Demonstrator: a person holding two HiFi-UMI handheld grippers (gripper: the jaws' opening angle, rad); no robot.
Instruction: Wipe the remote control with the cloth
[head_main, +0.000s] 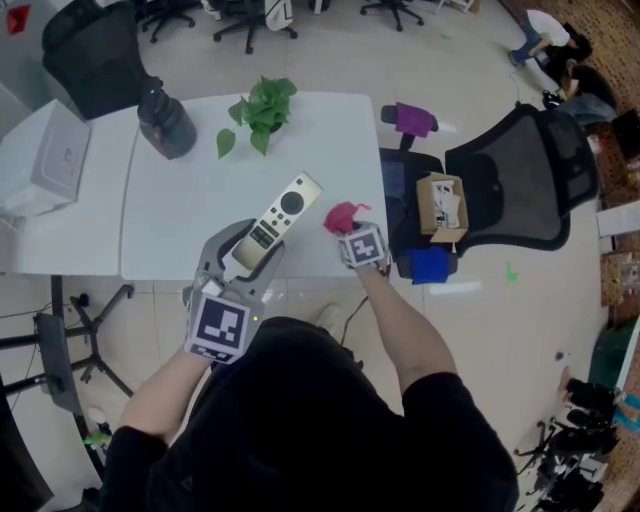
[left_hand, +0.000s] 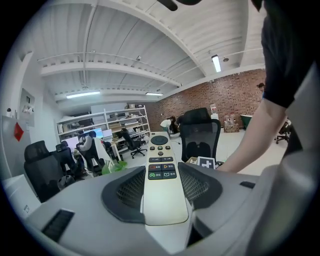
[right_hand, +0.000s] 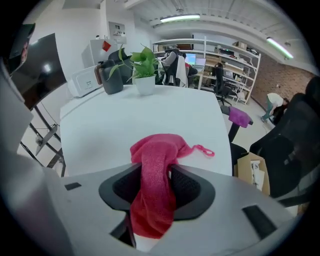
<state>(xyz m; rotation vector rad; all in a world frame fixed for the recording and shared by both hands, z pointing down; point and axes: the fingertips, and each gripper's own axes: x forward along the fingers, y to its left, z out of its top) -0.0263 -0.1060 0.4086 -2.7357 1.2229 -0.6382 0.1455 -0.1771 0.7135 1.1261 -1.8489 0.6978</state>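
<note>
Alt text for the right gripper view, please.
A crumpled pink cloth lies between the parted jaws of the right gripper, its front end bunched on the white table. A potted green plant and a dark jug stand at the table's far edge.

The head view looks steeply down, close above the tabletop (head_main: 180, 220). The left gripper view faces level across the office. The right gripper view slants down over that tabletop, sharing the potted plant (head_main: 262, 110).

- Left tongs (left_hand: 162, 172), over the bench's (head_main: 170, 225) near edge and pointing slightly downward, clamp the remote control's (left_hand: 160, 165) lower end.
- Right tongs (right_hand: 155, 171), tilted steeply down at the bench's near right corner, stand apart around the cloth (right_hand: 156, 150).
</note>
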